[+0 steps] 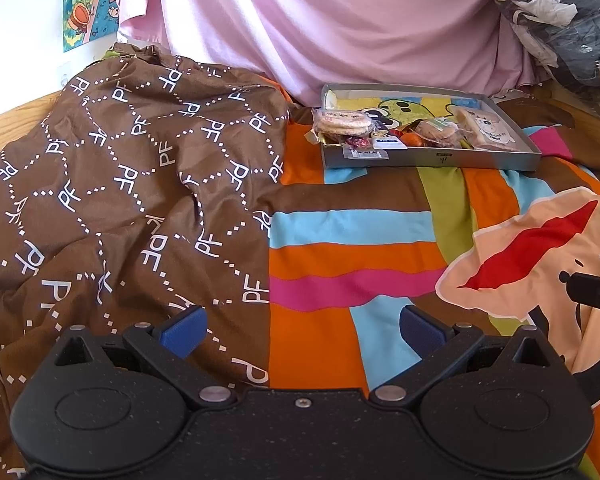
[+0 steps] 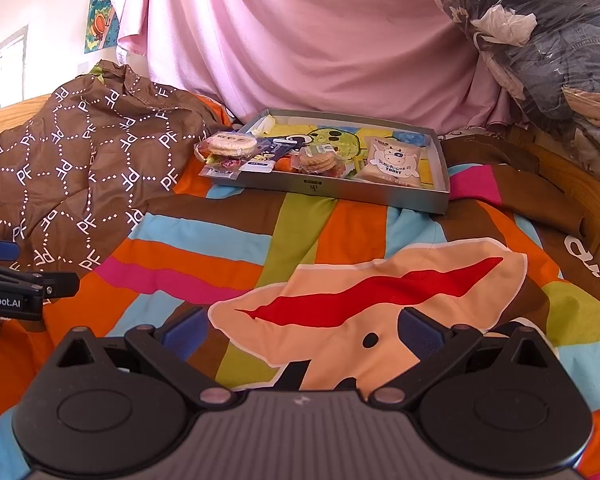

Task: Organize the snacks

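Your left tongs and right tongs hang spread and empty over the bed, well short of the tray where the snacks lie. A cookie pack overhangs the tray's left rim; a toast pack lies flat toward the right. Both look light, slick in their film and likely crumbly inside. You would do best to pinch each by a wrapper edge or seam, gently, rather than squeeze across the middle.
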The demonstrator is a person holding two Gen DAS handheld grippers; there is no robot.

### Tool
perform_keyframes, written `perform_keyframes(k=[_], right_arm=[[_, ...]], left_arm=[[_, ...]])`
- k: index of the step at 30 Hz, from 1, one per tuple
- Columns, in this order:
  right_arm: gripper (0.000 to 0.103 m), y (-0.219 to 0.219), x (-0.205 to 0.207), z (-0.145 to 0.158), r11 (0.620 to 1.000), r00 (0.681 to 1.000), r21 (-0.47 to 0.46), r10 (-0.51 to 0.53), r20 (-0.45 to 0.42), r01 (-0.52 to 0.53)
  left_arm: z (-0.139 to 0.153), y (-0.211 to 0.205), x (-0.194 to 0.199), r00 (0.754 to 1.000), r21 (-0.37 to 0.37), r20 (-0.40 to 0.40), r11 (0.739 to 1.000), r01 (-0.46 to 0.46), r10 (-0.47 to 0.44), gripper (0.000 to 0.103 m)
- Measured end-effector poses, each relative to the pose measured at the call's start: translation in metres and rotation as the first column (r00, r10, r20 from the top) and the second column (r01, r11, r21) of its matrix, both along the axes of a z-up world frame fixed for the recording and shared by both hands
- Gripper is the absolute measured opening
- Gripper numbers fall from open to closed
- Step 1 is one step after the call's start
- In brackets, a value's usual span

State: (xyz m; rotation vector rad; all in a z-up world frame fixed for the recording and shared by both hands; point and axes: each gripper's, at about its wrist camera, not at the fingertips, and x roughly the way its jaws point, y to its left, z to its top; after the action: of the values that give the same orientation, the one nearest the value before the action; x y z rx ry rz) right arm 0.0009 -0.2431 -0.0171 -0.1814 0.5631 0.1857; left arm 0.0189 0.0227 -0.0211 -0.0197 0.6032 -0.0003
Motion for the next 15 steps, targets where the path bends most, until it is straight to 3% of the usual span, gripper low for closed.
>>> perform_keyframes(k=[5,15], right_arm=[[0.103,0.0,-0.001,-0.001,1.0,1.0,0.002,-0.002,0.005,0.002],[0.103,-0.001,0.0,-0.001,1.0,1.0,0.002,-0.004,-0.001,0.004]], left_arm=[[0.0,0.0,0.0,1.0,-0.003,0.002,1.0,0.003,-0.003,0.102],[0.01,-0.002,0.007,0.997,-0.014,-0.066,0.999,0.032,-0.033,0.1]])
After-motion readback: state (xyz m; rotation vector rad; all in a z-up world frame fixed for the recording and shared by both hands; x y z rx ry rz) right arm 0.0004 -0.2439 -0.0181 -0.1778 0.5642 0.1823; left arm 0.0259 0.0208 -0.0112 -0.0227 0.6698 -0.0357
